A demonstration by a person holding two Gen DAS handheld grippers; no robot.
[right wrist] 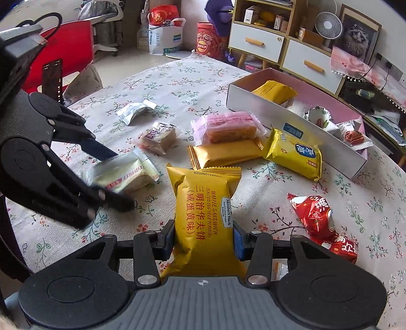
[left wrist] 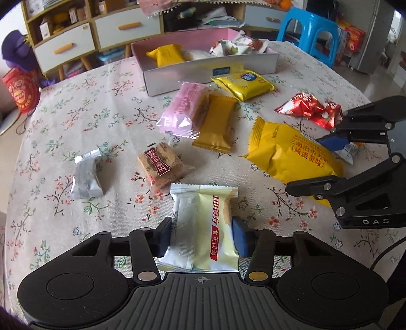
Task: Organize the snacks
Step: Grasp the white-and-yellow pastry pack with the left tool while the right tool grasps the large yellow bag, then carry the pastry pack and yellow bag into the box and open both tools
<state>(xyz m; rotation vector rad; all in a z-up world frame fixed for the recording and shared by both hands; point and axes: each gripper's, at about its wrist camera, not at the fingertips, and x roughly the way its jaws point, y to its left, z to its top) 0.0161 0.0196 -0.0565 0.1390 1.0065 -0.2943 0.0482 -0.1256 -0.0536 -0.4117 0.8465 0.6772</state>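
On the floral tablecloth (left wrist: 76,121), the left gripper (left wrist: 201,234) clamped a pale snack packet (left wrist: 203,228). The right gripper (right wrist: 204,240) squeezed a yellow waffle packet (right wrist: 206,215). Beyond lay the box (right wrist: 291,127), partly filled.

Both wrist cameras look steeply down, close, sharing the snack-strewn table (left wrist: 76,106).

Background's pretty cluttered: a floral-print tablecloth (left wrist: 76,121) covers the table, with a bright blue plastic stool (left wrist: 308,33) behind it. There's also a yellow wooden cabinet with white drawers (right wrist: 284,48), a small white desk fan (right wrist: 326,24), and a red plastic chair (right wrist: 68,48).
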